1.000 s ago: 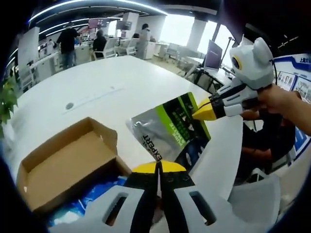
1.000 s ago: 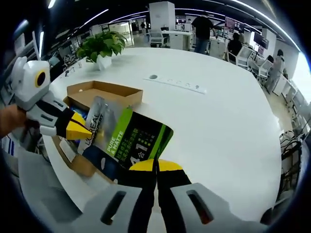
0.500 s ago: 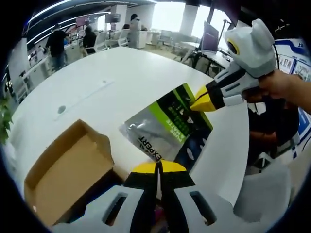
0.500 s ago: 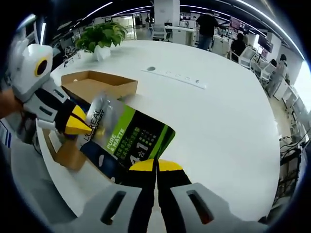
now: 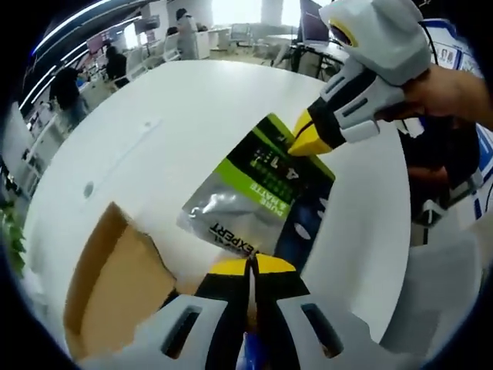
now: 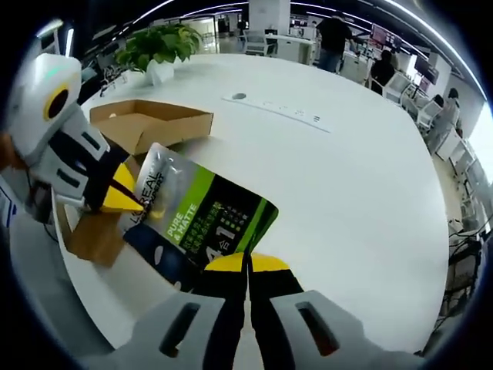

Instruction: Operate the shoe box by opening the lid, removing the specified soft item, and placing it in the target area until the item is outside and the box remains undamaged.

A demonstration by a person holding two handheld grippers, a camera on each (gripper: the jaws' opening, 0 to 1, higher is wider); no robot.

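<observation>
Left gripper [image 5: 251, 266] clamped on one end of the flat silver, green and dark-blue foil pouch [image 5: 258, 196]. Right gripper [image 6: 246, 264] pinched on the opposite end, pouch stretched between both tools, held above the round white table [image 6: 354, 177]. Just beyond the left gripper's yellow tips [image 6: 123, 200], open brown cardboard shoe box [image 6: 146, 123]. Farther off, leafy green potted plant [image 6: 158, 46] at the table's edge.
</observation>
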